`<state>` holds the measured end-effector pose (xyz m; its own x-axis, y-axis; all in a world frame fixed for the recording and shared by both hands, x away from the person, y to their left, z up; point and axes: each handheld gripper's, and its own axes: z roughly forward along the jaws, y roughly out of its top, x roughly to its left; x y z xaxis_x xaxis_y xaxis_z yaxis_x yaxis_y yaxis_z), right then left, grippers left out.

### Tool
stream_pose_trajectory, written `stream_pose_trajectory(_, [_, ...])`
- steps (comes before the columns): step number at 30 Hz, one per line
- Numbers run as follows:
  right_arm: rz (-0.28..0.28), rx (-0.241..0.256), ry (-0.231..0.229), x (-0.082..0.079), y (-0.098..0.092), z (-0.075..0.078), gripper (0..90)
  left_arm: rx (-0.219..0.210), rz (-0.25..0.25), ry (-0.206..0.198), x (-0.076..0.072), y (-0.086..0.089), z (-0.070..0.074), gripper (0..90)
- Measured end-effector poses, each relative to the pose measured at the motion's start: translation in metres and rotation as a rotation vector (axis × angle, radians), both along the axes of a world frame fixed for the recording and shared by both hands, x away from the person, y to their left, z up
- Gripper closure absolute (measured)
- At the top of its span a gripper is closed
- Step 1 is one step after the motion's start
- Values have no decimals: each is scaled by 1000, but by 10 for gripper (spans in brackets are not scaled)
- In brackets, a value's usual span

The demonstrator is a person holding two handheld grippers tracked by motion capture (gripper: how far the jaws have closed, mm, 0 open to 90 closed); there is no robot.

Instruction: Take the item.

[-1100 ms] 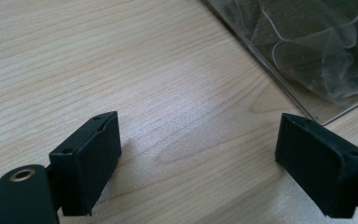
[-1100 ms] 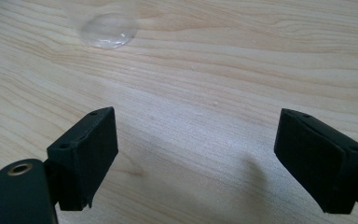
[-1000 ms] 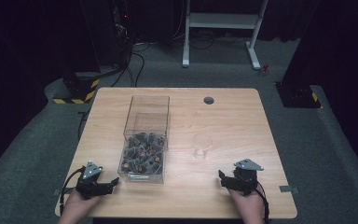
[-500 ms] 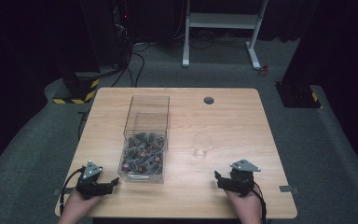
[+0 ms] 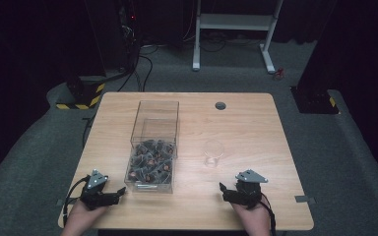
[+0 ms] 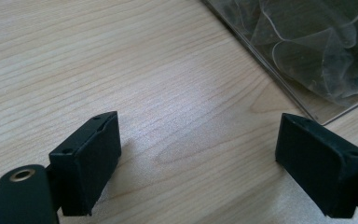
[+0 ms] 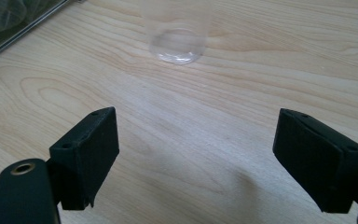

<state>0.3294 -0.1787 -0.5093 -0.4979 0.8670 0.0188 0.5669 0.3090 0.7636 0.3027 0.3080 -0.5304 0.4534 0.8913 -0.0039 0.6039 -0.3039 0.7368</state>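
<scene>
The left gripper rests on the desk near the front left corner, held by a hand that enters over the front edge. Its jaws stand wide apart with nothing between them; in the left gripper view they frame bare wood, and the front corner of the clear box lies just beyond the right-hand jaw, not touching it.

The right gripper rests near the front edge, toward the front right corner, held by the other hand. Its jaws are likewise spread wide and grip nothing.

The clear box stands left of the desk's centre, with its long sides running from front to back. Its front half holds a pile of small dark wrapped pieces; what they are cannot be told.

A clear glass stands upright right of the box, well apart from it and beyond the right gripper. In the right gripper view, bare wood separates the jaws from the glass.

A round dark grommet sits near the back edge. Beyond the desk, a white frame stands on the grey floor.
</scene>
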Motion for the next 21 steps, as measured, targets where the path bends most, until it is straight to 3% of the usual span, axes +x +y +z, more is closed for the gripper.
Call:
stream_pose_trajectory(7, [24,5,7,-3,10,-1,149,0,0,1,0,0,0,146])
stream_pose_trajectory(21, [91,24,-28,-8,27,2,157,0,0,1,0,0,0,146])
